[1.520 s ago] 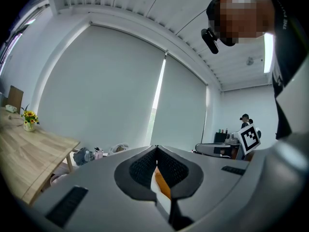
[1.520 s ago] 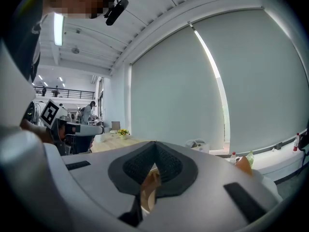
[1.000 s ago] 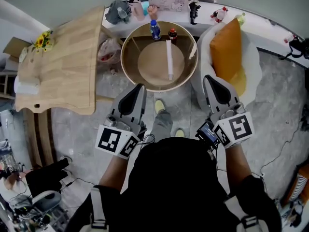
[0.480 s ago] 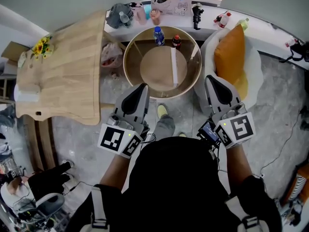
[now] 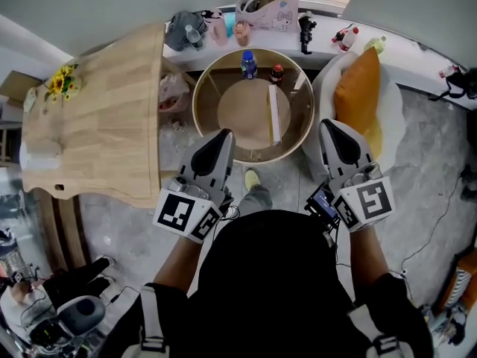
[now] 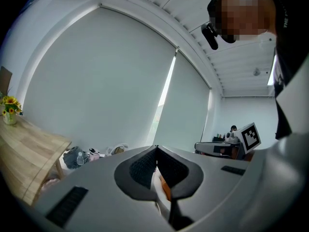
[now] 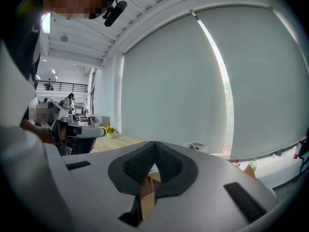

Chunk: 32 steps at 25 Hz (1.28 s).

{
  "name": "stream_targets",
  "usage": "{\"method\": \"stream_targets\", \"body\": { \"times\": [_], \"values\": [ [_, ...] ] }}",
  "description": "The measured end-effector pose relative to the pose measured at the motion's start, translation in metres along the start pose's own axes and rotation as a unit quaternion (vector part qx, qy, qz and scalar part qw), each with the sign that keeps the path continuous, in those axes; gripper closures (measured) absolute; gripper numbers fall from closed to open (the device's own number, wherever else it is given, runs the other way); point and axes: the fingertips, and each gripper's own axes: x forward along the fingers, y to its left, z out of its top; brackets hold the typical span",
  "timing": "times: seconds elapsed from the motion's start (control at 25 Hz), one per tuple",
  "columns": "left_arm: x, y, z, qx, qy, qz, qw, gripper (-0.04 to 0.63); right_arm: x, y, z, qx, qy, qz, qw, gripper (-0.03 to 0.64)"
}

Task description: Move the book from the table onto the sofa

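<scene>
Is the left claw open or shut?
Shut. The left claw has its black pads meeting at the tips, nothing between them.

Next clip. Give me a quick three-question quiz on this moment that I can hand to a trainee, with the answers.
1. True or false: the left gripper is shut on the book.
2. What rests on the white seat? A) an orange cushion B) a bunch of sunflowers C) a laptop
3. Fill in: the table under the blue-capped bottle is ___ in shape.

Key: 1 false, its jaws are shut on nothing and the book is on the table; 2 A; 3 round.
</scene>
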Motion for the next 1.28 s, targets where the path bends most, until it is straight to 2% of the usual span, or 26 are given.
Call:
{"method": "stream_targets", "body": {
  "times": [0.64, 1.04, 1.28],
  "values": [
    [0.02, 0.049, 0.01, -0.012, -0.004, -0.026, 0.9996, 0.583, 0.045, 0.008, 0.005, -0.014, 0.011, -0.02, 1.0, 0.604],
    [0.026, 0.043, 0.003, -0.019, -0.002, -0.037, 0.9991, 0.583, 0.036, 0.004, 0.005, -0.028, 0.015, -0.028, 0.999, 0.604],
    [0.042, 0.026, 0.002, -0.012, 0.005, -0.044, 0.999, 0.583, 0.031, -0.016, 0.011, -0.03, 0.002, -0.036, 0.999, 0.604]
  ]
}}
